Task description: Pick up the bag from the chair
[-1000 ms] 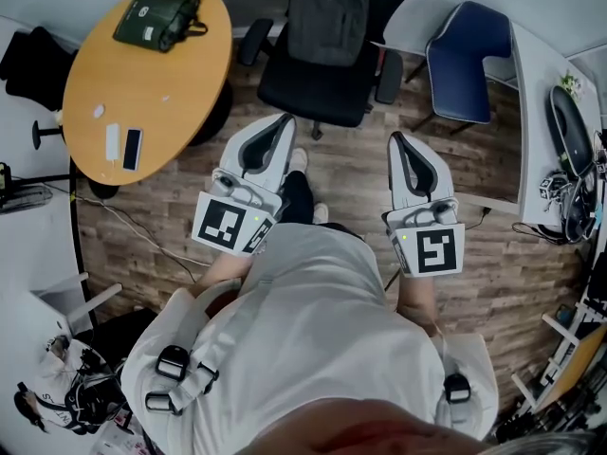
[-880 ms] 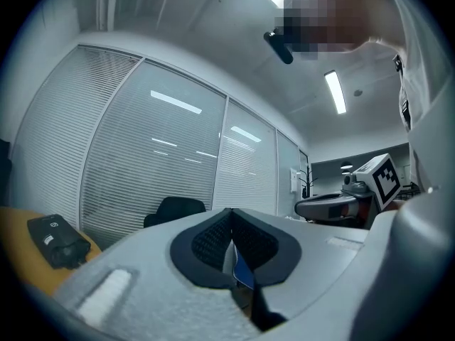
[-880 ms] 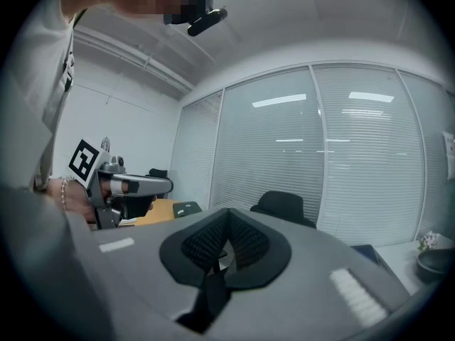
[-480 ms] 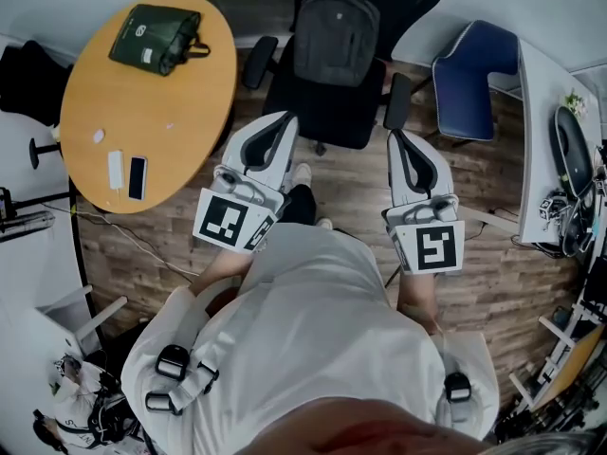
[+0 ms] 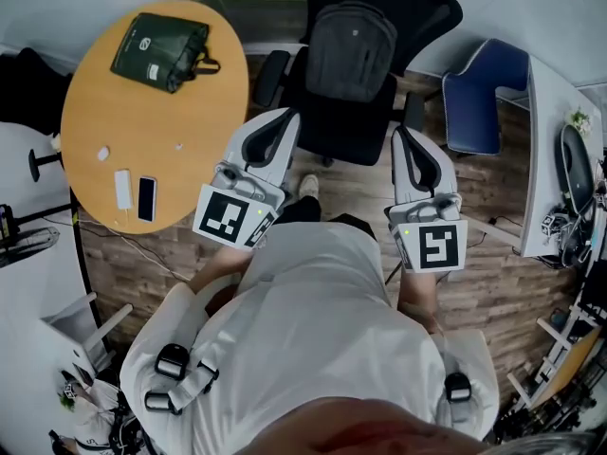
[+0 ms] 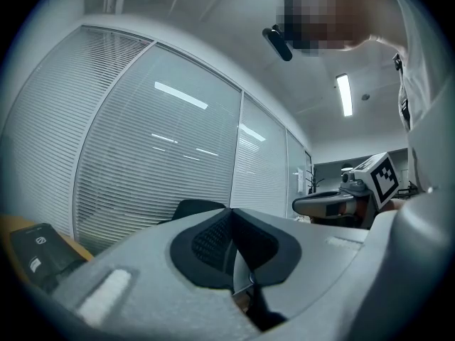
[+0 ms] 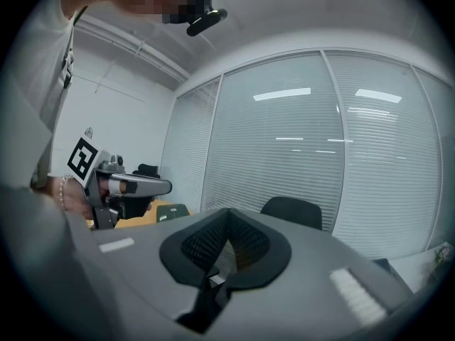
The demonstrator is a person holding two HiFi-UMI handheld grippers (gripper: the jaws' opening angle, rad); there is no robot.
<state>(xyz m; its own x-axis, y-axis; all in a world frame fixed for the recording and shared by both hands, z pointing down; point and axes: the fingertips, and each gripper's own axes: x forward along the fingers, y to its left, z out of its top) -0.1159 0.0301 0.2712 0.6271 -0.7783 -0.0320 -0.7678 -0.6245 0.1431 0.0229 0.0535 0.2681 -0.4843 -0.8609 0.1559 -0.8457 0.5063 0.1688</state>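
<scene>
The left tool (image 5: 283, 121), jaws pressed together on nothing, points at the left front edge of the black chair (image 5: 353, 133). There the grey backpack (image 5: 351, 50) leans on the backrest, its long axis running away from the person. It lies ahead and between both tools, slightly nearer the right tool (image 5: 402, 136), whose jaws are likewise pressed together and empty. A second ago both tips were well short of the seat; now they flank its front edge.

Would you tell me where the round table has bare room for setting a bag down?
The table's middle is bare, between the green pouch at its far side and the phone near its near edge. Its right part, towards the chair, is free too. The near edge is crowded: phone, white bar, small scraps.
</scene>
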